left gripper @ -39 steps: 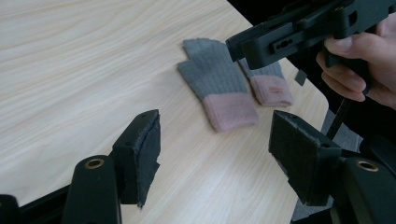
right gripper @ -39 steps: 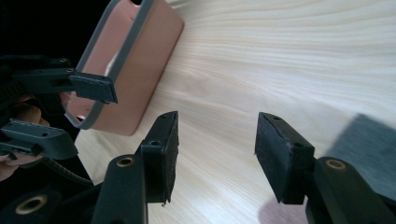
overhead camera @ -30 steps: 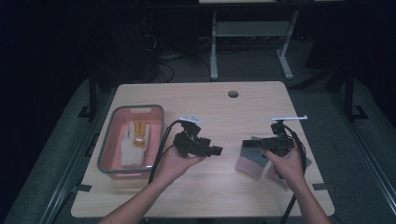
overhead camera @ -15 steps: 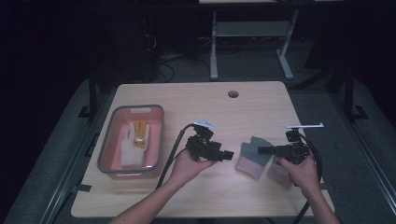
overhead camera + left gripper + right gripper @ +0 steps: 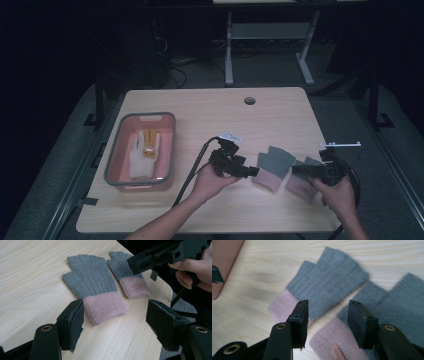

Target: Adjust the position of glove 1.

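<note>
Since both gloves are soft knit, light and limp, I would pinch each at its thicker pink cuff, where I judge the fabric bunches least. The left glove point(image 5: 93, 292) and right glove point(image 5: 128, 275) lie flat, side by side, near the bench's point(image 5: 210, 110) front right; grey bodies, short fingers, perhaps fingerless. My left gripper point(image 5: 116, 326) has just been opening, my right gripper point(image 5: 328, 322) narrowing; both sets of jaws stand apart, empty.

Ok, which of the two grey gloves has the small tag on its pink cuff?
The glove nearer the right tool: that right-hand glove carries a small orange tag; the left glove has a plain cuff.
</note>
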The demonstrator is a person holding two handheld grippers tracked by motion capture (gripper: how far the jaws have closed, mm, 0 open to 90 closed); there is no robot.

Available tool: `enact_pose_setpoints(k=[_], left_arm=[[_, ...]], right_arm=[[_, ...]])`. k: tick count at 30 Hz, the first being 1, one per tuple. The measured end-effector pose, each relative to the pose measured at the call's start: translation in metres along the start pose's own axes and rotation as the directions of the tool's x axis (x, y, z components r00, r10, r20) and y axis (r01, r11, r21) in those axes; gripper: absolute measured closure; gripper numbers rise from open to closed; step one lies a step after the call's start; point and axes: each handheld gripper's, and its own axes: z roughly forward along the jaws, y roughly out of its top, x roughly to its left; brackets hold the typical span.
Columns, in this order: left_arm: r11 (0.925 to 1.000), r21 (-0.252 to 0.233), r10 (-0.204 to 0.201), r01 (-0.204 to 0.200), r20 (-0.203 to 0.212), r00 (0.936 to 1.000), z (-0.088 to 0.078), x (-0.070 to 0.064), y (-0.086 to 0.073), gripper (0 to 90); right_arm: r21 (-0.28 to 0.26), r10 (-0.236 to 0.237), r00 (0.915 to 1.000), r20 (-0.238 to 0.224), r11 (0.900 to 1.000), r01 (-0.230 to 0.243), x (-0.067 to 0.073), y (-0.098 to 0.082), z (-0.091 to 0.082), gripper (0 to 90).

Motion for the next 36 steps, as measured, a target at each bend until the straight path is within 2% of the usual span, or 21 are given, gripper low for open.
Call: enact_pose_setpoints(k=[3,7,13,18,20,26,32,36], left_arm=[[1.0000,0.001,0.004,-0.004,0.000,1.0000,0.003,-0.001,0.000,30.0],[1.0000,0.004,0.003,-0.003,0.000,1.0000,0.006,-0.002,-0.001,30.0],[0.9998,0.020,0.008,-0.008,0.001,1.0000,0.011,-0.003,-0.002,29.7],[0.9997,0.025,0.007,-0.008,0.008,0.9999,0.016,-0.005,-0.003,29.6],[0.9996,0.027,0.009,-0.010,0.008,0.9999,0.018,-0.005,-0.004,29.4],[0.9996,0.027,0.005,-0.005,0.007,1.0000,0.023,-0.005,-0.005,29.2],[0.9991,0.041,0.005,-0.005,0.007,1.0000,0.026,-0.005,-0.007,29.1],[0.9989,0.046,-0.003,0.002,0.011,0.9999,0.027,-0.003,-0.009,29.3]], right_arm=[[-0.001,-0.010,0.9993,0.037,1.000,0.010,-0.004,-0.004,-0.002,51.1],[-0.001,0.016,0.9985,0.052,1.000,-0.016,-0.012,-0.010,-0.004,51.9],[0.011,0.010,0.9948,0.101,1.000,-0.011,-0.018,-0.016,-0.003,52.5],[0.037,-0.021,0.9877,0.155,0.999,0.015,-0.018,-0.020,0.003,52.5],[0.046,-0.025,0.9862,0.163,0.999,0.018,-0.017,-0.020,0.005,52.7],[0.057,-0.079,0.9749,0.208,0.996,0.068,-0.013,-0.023,0.009,53.2],[0.060,-0.116,0.9643,0.238,0.993,0.104,-0.009,-0.026,0.013,61.7],[0.060,-0.113,0.9643,0.240,0.993,0.101,-0.008,-0.026,0.013,72.1]])
